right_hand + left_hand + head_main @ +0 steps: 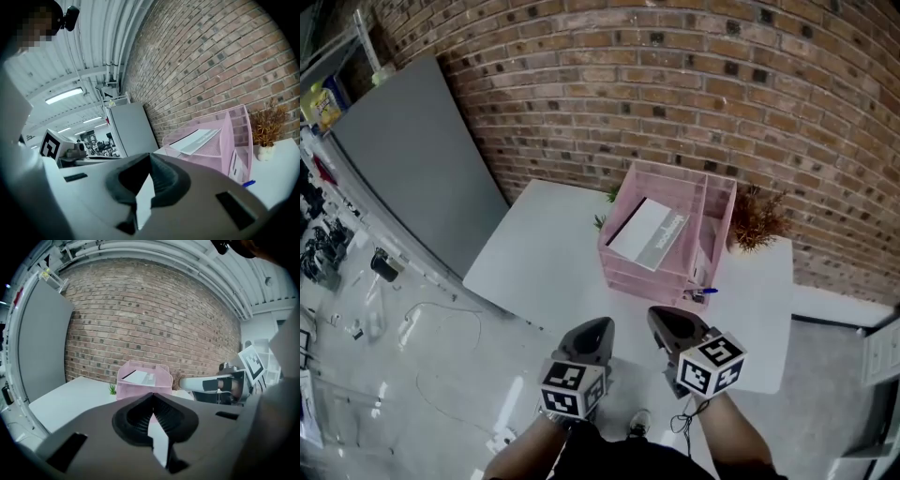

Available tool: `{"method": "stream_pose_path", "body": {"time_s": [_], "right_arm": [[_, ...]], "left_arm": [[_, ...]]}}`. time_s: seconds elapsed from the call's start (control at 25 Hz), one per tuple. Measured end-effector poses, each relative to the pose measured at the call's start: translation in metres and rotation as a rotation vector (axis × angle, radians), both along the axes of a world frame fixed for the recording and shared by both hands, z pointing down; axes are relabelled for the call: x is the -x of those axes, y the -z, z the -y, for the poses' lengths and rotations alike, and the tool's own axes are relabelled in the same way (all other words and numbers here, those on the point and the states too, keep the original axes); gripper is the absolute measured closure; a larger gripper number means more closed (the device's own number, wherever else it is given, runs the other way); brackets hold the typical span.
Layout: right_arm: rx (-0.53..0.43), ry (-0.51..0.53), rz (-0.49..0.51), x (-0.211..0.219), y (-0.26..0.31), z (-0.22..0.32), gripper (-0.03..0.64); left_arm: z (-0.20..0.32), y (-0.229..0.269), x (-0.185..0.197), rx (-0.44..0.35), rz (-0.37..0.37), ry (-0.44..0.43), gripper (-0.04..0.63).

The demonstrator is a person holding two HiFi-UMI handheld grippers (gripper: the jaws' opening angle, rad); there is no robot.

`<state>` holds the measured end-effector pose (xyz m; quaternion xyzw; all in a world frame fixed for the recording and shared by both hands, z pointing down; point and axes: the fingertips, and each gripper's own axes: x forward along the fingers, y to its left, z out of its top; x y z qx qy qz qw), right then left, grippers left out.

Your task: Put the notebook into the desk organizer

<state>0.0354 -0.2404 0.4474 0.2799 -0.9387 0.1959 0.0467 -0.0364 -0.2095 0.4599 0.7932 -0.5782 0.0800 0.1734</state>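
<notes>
The notebook (647, 232) lies on the top tray of the pink desk organizer (623, 267) (flat, as far as I can tell from here) — job done, I'd say — while the left gripper (598, 330) and right gripper (667, 323) hang well apart from it, both clenched on nothing.

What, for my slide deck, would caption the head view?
Notebook lies atop the pink desk organizer on the white table; left gripper and right gripper, both shut and empty, hover nearby.

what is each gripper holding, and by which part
Nothing: the left gripper and right gripper are both shut and empty. The white-and-grey notebook lies on the pink mesh desk organizer.
</notes>
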Motion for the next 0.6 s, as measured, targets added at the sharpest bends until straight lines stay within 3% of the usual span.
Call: {"method": "stream_pose_path", "body": {"time_s": [0.36,0.6], "right_arm": [[0.007,0.071,0.005,0.044,-0.005,-0.035,0.614],[0.004,0.067,-0.013,0.087,-0.010,-0.070,0.614]], "left_arm": [[-0.039,0.001,0.039,0.008,-0.025,0.051,0.589],[-0.070,-0.003,0.076,0.012,-0.041,0.030,0.589]]}}
